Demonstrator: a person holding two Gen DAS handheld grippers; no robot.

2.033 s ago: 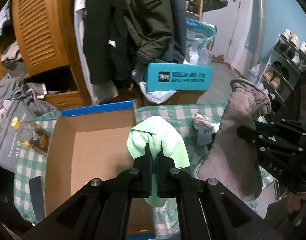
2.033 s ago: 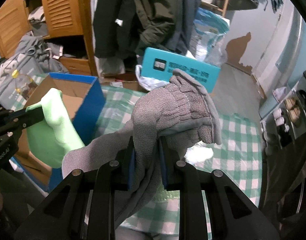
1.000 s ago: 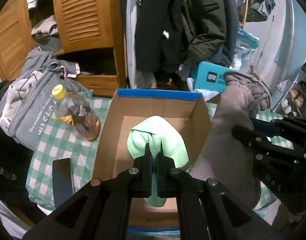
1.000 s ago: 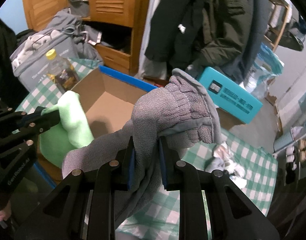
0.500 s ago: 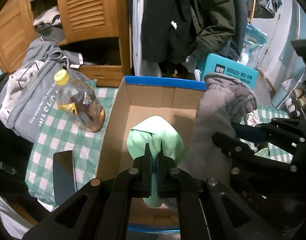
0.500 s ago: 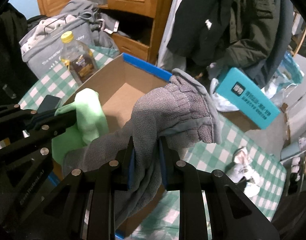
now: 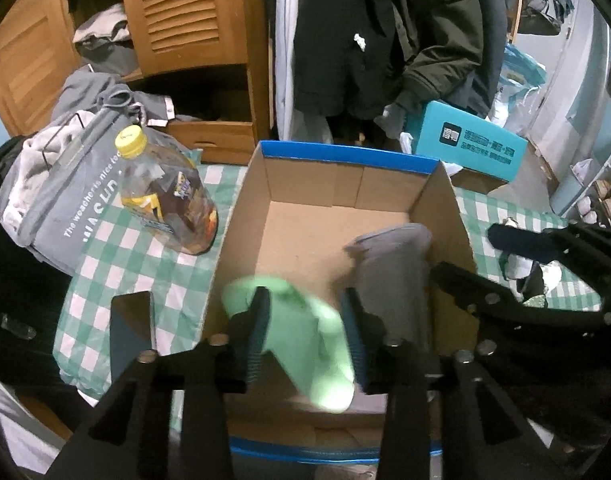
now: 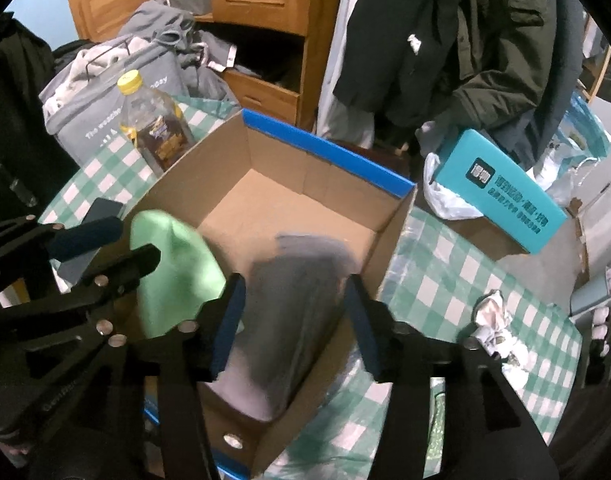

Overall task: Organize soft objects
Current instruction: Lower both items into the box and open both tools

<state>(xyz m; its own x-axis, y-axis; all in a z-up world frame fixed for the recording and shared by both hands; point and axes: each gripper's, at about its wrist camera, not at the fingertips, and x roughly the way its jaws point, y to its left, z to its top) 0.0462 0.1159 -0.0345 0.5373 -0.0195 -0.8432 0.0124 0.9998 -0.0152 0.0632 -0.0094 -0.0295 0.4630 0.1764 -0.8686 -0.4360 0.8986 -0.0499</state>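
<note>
left gripper [image 7: 307, 330]: hanging over the near half of the cardboard box [image 7: 445, 216], jaws spread wide, gripping nothing. Green cloth [image 7: 305, 340] is showing blurred between the fingers, apparently dropping free; can't tell if it's brushing a pad.
right gripper [image 8: 295, 322]: hanging over the box's near right corner, jaws also wide apart, gripping nothing. Grey towel [image 8: 293, 320] is smeared between the fingers, looking like it's falling in along the right wall.
step, my read: both soft items are being released into the box. Green is going near-left, grey near-right, side by side.
doing it well: keeping both jaws fully open until the fabric is clear of the pads; lifting straight up, not sideways, so no fold is snagging and dragging back over the rim. Keeping the two grippers apart, since they're sitting close over the same box.
risk: grey towel is hugging the right wall and may be draping over the edge.
materials: green cloth is looking thin, smooth, floppy. Grey towel is looking thicker and fuzzy, holding a long rolled shape. Box is plain corrugated brown inside with a blue rim, rigid, open top.
surroundings: checked tablecloth [image 7: 125, 256] underneath; plastic bottle [image 7: 165, 196] with yellow cap standing just left of the box, not touching it.
</note>
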